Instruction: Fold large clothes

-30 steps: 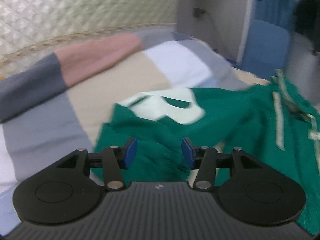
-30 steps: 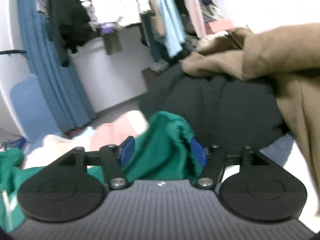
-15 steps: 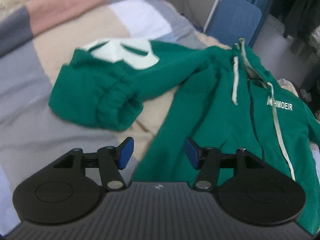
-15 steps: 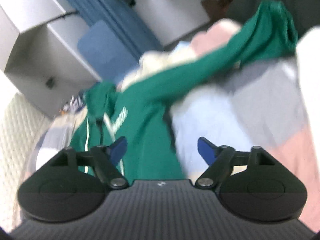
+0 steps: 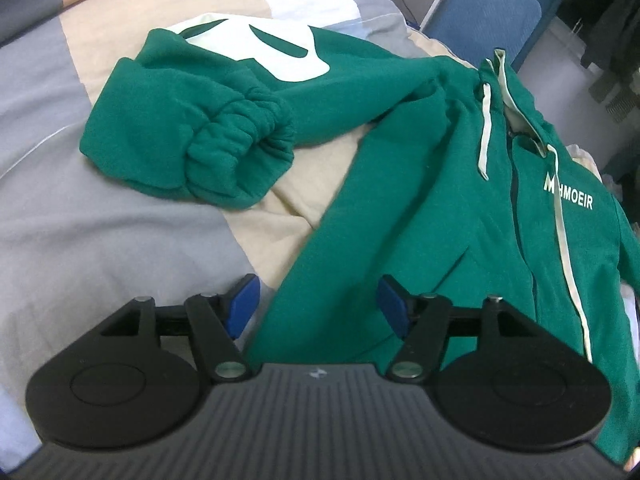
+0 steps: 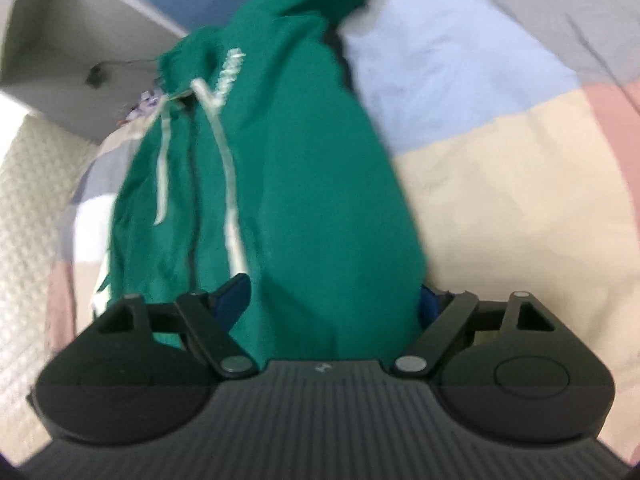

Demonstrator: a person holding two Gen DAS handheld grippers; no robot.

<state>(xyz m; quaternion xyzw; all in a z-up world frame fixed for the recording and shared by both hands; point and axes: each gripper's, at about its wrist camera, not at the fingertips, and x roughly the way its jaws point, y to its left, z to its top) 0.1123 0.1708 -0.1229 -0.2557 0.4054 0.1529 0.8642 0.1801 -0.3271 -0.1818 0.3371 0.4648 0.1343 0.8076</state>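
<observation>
A green zip hoodie point(image 5: 440, 208) with white drawstrings lies front up on a patchwork bed cover point(image 5: 100, 240). One sleeve point(image 5: 208, 136) is bunched at the left, its cuff turned toward me. My left gripper point(image 5: 318, 306) is open and empty, its fingers either side of the hoodie's lower left hem edge. In the right wrist view the hoodie point(image 6: 304, 184) is blurred and stretches away from me. My right gripper point(image 6: 332, 300) is open, with the lower hem between its fingers. I cannot tell if either touches the cloth.
The cover has grey, beige, white, pink and pale blue panels point(image 6: 500, 200). A blue chair back point(image 5: 484, 8) stands beyond the bed. A quilted headboard point(image 6: 24, 208) and a grey cabinet point(image 6: 80, 48) show at the left of the right wrist view.
The left gripper let go of the sleeve, which now lies bunched on the bed, and drew back to the hem. The right gripper dropped the other sleeve, opened wider and swung down to the hem.
</observation>
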